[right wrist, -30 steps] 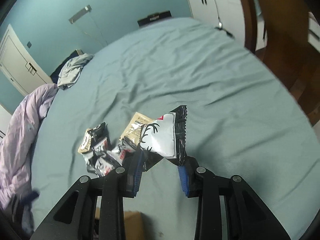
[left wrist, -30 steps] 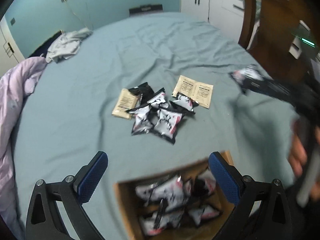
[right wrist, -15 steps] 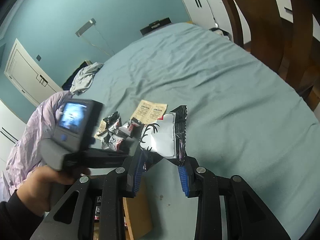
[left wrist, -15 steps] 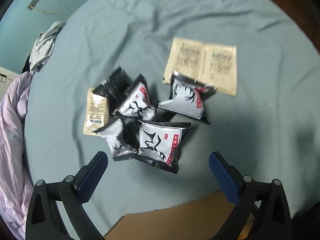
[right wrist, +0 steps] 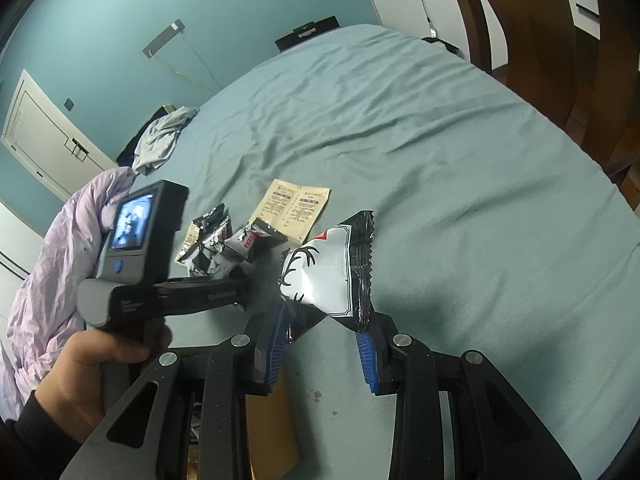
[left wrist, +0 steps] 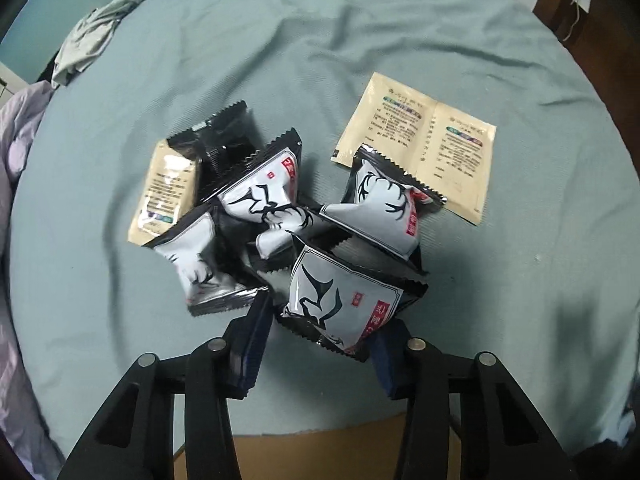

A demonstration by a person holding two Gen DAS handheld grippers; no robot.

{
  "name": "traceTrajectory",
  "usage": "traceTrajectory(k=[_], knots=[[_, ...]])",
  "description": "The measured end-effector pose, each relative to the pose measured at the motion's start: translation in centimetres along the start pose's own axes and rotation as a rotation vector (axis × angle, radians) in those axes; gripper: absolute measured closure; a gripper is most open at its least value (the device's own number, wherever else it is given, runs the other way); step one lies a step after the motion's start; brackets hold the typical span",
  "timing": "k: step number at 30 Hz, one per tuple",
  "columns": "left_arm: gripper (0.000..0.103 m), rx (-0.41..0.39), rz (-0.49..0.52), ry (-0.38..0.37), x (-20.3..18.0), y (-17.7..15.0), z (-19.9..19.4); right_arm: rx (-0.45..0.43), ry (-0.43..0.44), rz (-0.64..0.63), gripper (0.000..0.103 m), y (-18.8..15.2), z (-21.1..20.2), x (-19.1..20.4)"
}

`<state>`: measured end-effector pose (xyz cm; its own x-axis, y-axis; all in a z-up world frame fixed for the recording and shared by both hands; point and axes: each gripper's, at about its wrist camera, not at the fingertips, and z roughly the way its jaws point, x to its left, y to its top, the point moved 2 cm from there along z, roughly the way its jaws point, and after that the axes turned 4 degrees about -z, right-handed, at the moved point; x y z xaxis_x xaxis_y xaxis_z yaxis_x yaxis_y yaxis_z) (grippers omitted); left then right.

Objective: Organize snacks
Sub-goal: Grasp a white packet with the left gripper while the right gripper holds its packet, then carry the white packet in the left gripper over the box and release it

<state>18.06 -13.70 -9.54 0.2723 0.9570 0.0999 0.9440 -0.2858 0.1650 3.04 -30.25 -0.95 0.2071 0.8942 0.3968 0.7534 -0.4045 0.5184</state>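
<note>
A pile of black-and-white snack packets lies on the teal bedsheet, with beige sachets beside it. My left gripper points down at the pile. Its jaws are closing around the nearest packet, which lies between the blue pads. I see no firm press on it. My right gripper is shut on another black-and-white packet, held upright above the sheet. The pile shows beyond it in the right wrist view.
A cardboard box sits just below the left gripper, and its edge shows under the right one. A person's hand holds the left tool. A lilac duvet and grey clothes lie at the left. Wooden furniture stands at the right.
The left gripper came down from over the box to the pile, and its jaws narrowed from wide open around the nearest packet. The right gripper drifted sideways, still holding its packet.
</note>
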Motion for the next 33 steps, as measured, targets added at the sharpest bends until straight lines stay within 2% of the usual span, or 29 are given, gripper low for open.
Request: traceTrajectory(k=[1,6,14,17,20,24,28,31,33], knots=[[0.064,-0.017,-0.002,-0.002,0.1,-0.2,-0.6,0.001,-0.005,0.000,0.073,0.1,0.0,0.0],[0.064,-0.119,-0.049,-0.040,1.9,-1.4,-5.6,-0.012,-0.026,-0.013,0.073,-0.1,-0.3,0.6],[0.063,-0.238,-0.050,-0.090,4.8,-5.1,-12.3,-0.019,-0.029,-0.022,0.073,-0.4,-1.2,1.0],[0.063,-0.276,-0.053,-0.076,6.2,-6.6,-13.7,-0.062,0.004,-0.038,0.073,-0.6,-2.4,1.3],[0.063,-0.307,-0.025,-0.099,6.9,-9.2,-15.1,-0.099,0.025,-0.072,0.073,-1.2,-3.7,1.8],[0.063,-0.328,0.012,-0.113,6.8,-12.3,-15.4,-0.086,0.073,-0.099,0.073,-2.3,-4.1,2.3],[0.063,-0.344,0.068,-0.101,5.7,-14.9,-14.3,-0.086,0.073,-0.182,0.073,-3.0,-4.5,3.5],[0.063,-0.291,0.124,-0.134,4.8,-16.3,-12.6,-0.063,0.083,-0.234,0.073,-3.4,-4.3,4.2],[0.063,-0.281,0.126,-0.111,4.8,-16.7,-11.7,-0.052,0.064,-0.266,0.073,-3.6,-4.1,4.6]])
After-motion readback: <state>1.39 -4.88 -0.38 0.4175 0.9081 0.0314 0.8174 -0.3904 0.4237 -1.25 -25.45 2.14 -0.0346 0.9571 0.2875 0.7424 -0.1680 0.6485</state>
